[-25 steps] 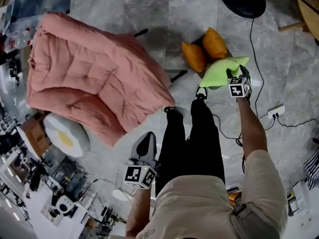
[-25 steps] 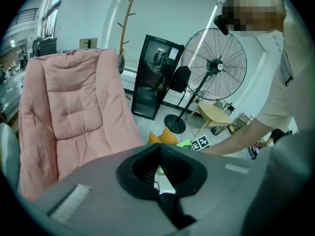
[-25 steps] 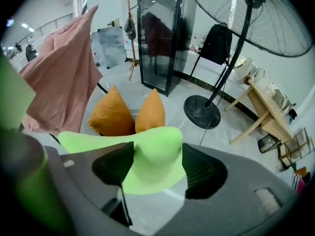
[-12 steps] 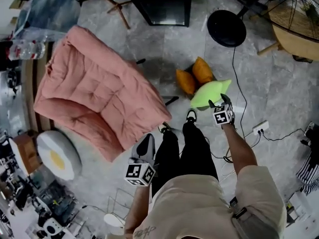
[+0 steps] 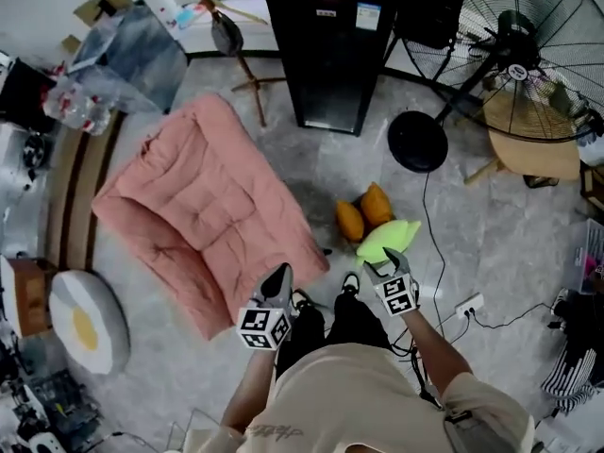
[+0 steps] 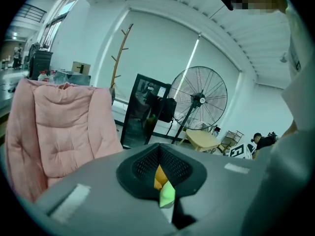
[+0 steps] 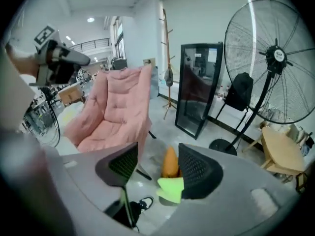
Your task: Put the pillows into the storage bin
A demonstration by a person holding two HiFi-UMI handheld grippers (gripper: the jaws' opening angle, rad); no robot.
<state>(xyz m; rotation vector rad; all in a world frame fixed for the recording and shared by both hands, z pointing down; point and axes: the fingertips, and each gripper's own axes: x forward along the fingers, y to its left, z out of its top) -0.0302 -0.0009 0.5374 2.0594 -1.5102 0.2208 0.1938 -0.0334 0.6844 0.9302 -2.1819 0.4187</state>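
Note:
Two orange pillows (image 5: 362,215) lie on the grey floor in front of my feet. A lime green pillow (image 5: 386,240) rests against them on the near side. My right gripper (image 5: 390,261) hovers just above and short of the green pillow. In the right gripper view its jaws (image 7: 156,156) are apart and closing with nothing between them; the green pillow (image 7: 172,190) and an orange pillow (image 7: 170,163) show on the floor beyond. My left gripper (image 5: 279,274) is held near my left knee, shut and empty. A white egg-print pillow (image 5: 83,322) lies far left.
A big pink padded chair (image 5: 203,206) fills the floor to the left. A black cabinet (image 5: 326,45) stands behind the pillows, a large standing fan (image 5: 510,55) with its round base (image 5: 417,142) to the right. A cable and power strip (image 5: 469,305) trail on the right floor.
The green pillow, up at my right gripper a second ago, now lies on the floor by the orange pillows. My right gripper has drawn back toward my body. The head view has tilted up toward the far wall.

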